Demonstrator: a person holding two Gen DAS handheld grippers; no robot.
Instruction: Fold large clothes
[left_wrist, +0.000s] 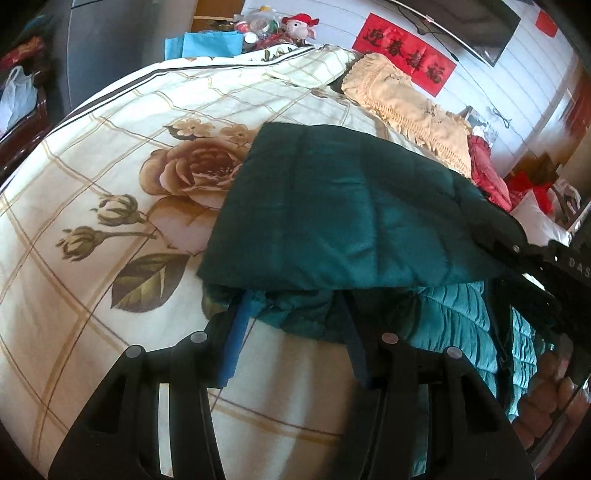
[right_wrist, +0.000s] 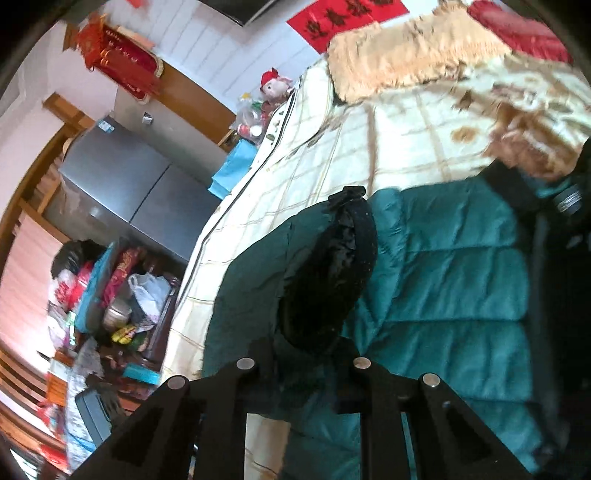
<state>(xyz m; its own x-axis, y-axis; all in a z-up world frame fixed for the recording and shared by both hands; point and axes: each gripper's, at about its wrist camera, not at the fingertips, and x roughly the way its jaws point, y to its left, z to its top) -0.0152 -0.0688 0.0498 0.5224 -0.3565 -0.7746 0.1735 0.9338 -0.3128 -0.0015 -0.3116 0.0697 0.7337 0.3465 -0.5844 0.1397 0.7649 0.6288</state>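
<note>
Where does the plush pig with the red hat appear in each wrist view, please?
Left wrist view: the plush pig sits at top centre, beyond the bed's far edge.
Right wrist view: the plush pig lies upper centre, left of the bedspread's corner.
Shared landmark: the red banner on the white wall.

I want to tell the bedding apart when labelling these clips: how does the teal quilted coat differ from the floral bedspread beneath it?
The teal quilted coat is dark, plain and puffy with stitched panels; the floral bedspread is cream, printed with brown roses and a tan grid. The coat is doubled over into a compact stack, while the bedspread lies spread flat across the bed. The coat carries a black fuzzy trim; the bedspread shows none. Both are large soft textiles.
</note>
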